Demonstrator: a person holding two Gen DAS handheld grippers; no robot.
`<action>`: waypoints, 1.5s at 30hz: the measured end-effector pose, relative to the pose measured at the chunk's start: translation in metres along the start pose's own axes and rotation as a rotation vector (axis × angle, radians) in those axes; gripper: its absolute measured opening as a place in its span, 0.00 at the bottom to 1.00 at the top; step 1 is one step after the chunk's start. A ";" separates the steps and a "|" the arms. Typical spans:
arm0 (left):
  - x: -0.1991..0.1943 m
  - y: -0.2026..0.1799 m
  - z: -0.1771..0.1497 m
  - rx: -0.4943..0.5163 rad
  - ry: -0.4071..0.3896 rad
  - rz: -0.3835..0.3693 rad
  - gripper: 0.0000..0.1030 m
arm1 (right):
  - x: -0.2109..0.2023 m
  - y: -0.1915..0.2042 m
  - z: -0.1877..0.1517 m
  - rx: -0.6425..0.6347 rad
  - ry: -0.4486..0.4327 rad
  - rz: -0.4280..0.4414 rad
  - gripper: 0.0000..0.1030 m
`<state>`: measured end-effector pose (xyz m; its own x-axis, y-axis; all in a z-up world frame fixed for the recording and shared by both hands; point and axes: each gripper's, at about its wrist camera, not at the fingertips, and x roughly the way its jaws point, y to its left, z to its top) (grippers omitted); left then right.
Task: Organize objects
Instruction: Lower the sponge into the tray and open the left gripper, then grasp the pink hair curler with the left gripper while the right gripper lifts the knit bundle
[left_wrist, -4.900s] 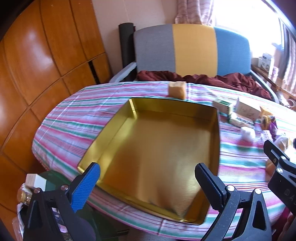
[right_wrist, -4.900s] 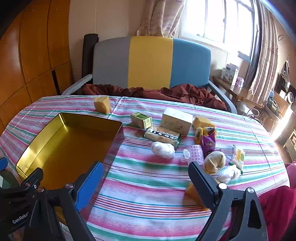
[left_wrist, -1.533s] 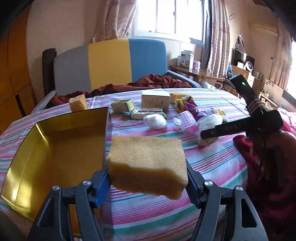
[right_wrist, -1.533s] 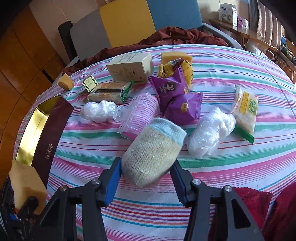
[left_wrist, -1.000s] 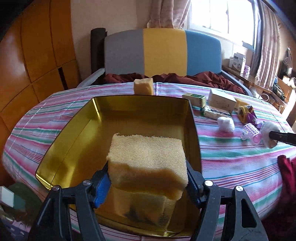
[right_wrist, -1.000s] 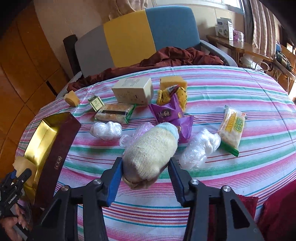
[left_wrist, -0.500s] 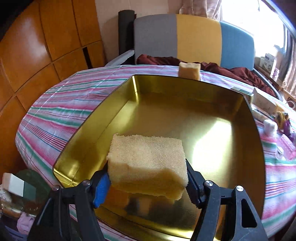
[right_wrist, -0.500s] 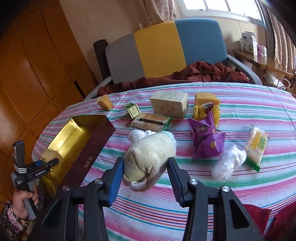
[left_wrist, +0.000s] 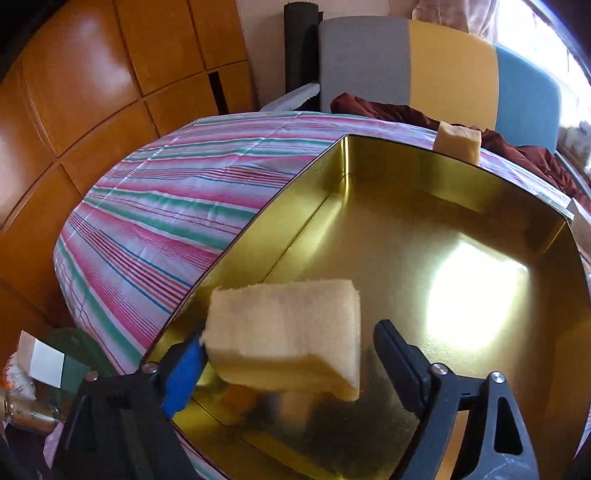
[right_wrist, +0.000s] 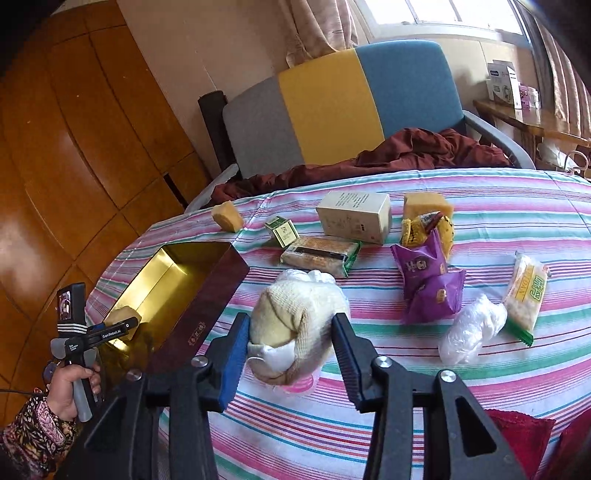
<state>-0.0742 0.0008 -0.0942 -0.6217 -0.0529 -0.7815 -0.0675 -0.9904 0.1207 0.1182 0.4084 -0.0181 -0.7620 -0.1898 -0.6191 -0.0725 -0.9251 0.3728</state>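
while the left gripper jaws are opening off the yellow sponge over the gold tin, the right gripper is closing on a knitted bundle; only its view shows scattered snacks.

Glossy orange wood panelling lines the wall; a grey, yellow and blue chair stands before a bright curtained window.

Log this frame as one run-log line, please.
left gripper: jaws opening, sponge over gold tin | right gripper: jaws closing on knitted roll
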 end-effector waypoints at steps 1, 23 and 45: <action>-0.001 -0.001 0.000 0.002 -0.007 -0.008 0.92 | 0.000 0.000 0.000 -0.001 0.002 -0.001 0.44; -0.104 -0.030 0.007 -0.093 -0.256 -0.210 1.00 | -0.042 -0.042 0.024 0.200 -0.188 0.018 0.37; -0.165 -0.169 -0.020 0.192 -0.230 -0.629 1.00 | -0.059 -0.026 0.032 0.229 -0.269 0.316 0.36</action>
<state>0.0555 0.1743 0.0019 -0.5672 0.5728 -0.5917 -0.5928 -0.7828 -0.1895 0.1447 0.4537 0.0308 -0.9069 -0.3308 -0.2609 0.0731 -0.7334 0.6759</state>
